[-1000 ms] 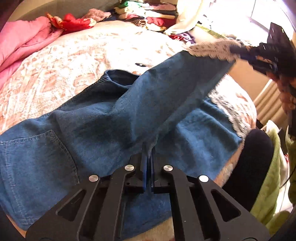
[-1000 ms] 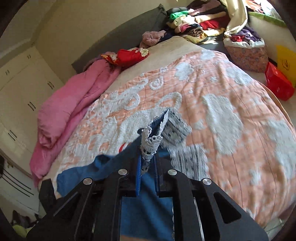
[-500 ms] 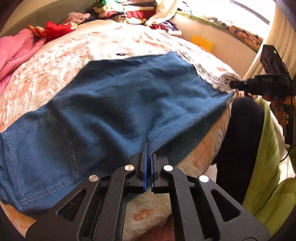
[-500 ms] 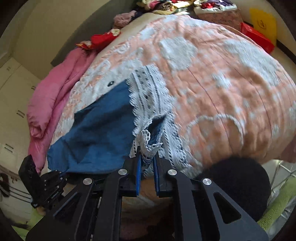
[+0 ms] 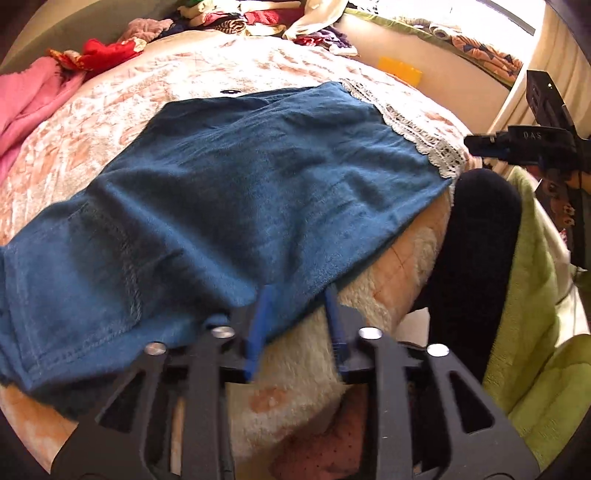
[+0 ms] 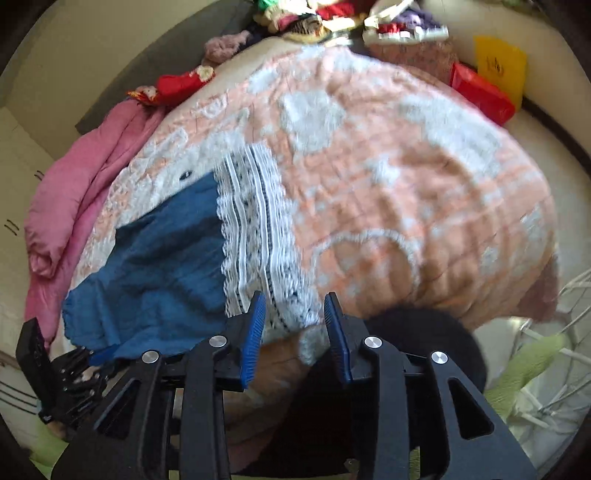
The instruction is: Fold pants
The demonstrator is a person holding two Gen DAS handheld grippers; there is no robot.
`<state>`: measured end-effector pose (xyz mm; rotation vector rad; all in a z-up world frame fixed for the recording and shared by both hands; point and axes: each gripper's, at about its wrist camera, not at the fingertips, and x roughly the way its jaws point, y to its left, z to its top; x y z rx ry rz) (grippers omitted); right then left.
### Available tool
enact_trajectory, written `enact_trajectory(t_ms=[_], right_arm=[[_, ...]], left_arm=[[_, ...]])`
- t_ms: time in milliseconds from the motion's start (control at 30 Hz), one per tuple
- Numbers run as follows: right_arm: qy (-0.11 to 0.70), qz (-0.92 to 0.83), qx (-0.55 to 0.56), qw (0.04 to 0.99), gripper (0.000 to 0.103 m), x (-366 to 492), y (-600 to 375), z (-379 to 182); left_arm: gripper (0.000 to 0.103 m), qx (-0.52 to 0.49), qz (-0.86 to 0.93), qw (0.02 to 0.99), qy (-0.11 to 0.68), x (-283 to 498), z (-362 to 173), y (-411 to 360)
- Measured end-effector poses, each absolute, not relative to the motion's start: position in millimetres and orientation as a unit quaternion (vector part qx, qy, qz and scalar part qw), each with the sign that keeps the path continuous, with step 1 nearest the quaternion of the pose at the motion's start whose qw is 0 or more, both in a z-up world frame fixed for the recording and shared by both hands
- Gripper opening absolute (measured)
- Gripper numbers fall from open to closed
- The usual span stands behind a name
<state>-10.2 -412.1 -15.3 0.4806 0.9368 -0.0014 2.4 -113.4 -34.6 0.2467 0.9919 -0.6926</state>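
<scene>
1. The left tongs (image 5: pixel 297 321) are opening. Their blue pads stand apart at the near edge of the pants (image 5: pixel 236 192), and neither pad presses the cloth, so the hold is let go.
2. The right tongs (image 6: pixel 295 332) are opening too. The pads stand apart at the lace hem (image 6: pixel 255 236). A bit of lace lies between them, loose and not pinched, though blur there makes this hard to be sure of.
3. The pants are blue denim, lying flat across the near side of the bed (image 6: pixel 406 192). The waist and a back pocket are at the left tongs' side, the hem at the right tongs' side. They seem to lie one leg over the other, with the long edge running along the bed's edge.
4. Both tongs sit at that near edge, one toward each end, likely because the cloth was carried by that edge and is being set down smooth. The fold in half lengthwise looks done; a fold across is probably left.
5. In the left view the right tongs show at the far right, just off the hem.
6. Farther off, a pink blanket (image 6: pixel 74 206) lies along the bed's far side, and a clothes pile (image 5: pixel 236 18) sits at its head.
7. A person's dark-clad leg (image 5: pixel 476 258) is against the bed's edge.
</scene>
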Motion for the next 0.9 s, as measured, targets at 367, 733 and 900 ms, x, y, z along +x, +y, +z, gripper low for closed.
enact_trajectory(t_ms=[367,733,900], right_arm=[[0.472,0.089,0.129,0.868,0.044,35,-353,-25],[0.486,0.092,0.138,0.858,0.051,36,-351,-39],[0.493,0.087,0.133,0.856,0.051,32,-354,-39]], left_arm=[[0.075,0.061,-0.082,0.909,0.404,21,18,9],[0.036,-0.021,-0.001,0.887,0.462,59,-23,58],[0.036,0.001,0.006,0.899,0.438,46,-11,67]])
